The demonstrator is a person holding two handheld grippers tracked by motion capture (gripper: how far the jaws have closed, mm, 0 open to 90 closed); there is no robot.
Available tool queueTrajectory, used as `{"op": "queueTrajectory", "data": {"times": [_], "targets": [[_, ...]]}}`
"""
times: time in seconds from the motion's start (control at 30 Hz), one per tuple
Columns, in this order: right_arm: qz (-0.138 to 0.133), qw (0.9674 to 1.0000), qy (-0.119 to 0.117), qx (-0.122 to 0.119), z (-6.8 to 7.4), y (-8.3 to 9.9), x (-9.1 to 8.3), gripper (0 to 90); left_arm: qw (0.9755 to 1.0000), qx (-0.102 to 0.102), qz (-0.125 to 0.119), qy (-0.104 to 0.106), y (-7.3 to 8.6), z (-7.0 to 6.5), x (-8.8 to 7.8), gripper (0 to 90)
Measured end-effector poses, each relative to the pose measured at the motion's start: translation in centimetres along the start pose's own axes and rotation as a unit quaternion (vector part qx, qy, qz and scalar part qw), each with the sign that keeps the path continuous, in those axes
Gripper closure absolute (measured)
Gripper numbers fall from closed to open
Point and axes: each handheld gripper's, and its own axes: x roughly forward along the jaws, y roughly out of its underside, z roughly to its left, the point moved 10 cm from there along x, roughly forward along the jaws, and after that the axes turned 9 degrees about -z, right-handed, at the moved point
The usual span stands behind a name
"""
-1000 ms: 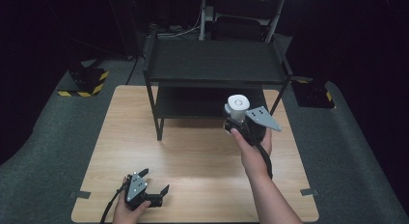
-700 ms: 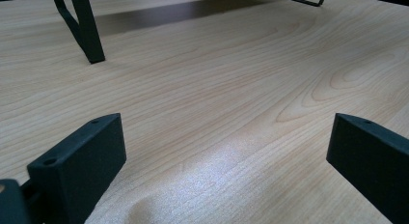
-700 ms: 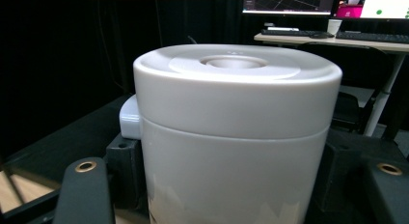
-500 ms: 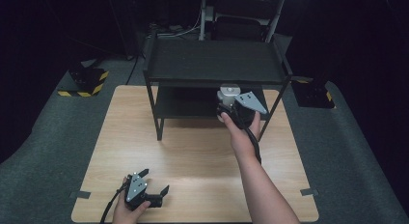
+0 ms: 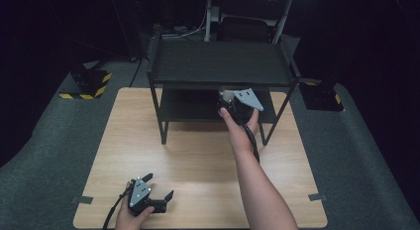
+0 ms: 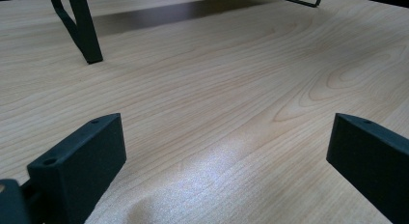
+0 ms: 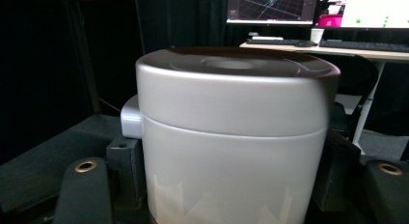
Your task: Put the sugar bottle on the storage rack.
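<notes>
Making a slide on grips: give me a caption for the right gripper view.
Right gripper clamped on a white lidded container, held under the black shelf's top tier.

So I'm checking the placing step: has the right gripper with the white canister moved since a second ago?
Yes. In the high view the right gripper has carried the white canister up the picture, in under the black shelf unit's top.

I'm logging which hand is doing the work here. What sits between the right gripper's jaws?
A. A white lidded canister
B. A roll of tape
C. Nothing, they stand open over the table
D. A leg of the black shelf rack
A: in the right gripper view the white lidded canister sits clamped between the right gripper's black jaws, at the black shelf rack's lower level.
</notes>
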Motion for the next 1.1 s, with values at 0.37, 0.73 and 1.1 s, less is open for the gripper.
{"op": "queueTrajectory", "data": {"times": [0.37, 0.73, 1.1], "targets": [[-0.012, 0.9999, 0.007, 0.0, 0.07, 0.43, 0.91, 30.5, 1.0, 0.0, -0.001, -0.001, 0.01, -0.01, -0.02, 0.5], [-0.012, 0.9999, 0.003, -0.006, 0.03, 0.53, 0.61, 30.2, 1.0, 0.001, -0.001, -0.001, 0.03, -0.03, -0.08, 0.5], [-0.001, 0.9998, -0.019, 0.007, -0.84, 0.35, 0.61, 12.2, 1.0, 0.0, 0.0, -0.001, 0.01, 0.01, -0.07, 0.5]]}}
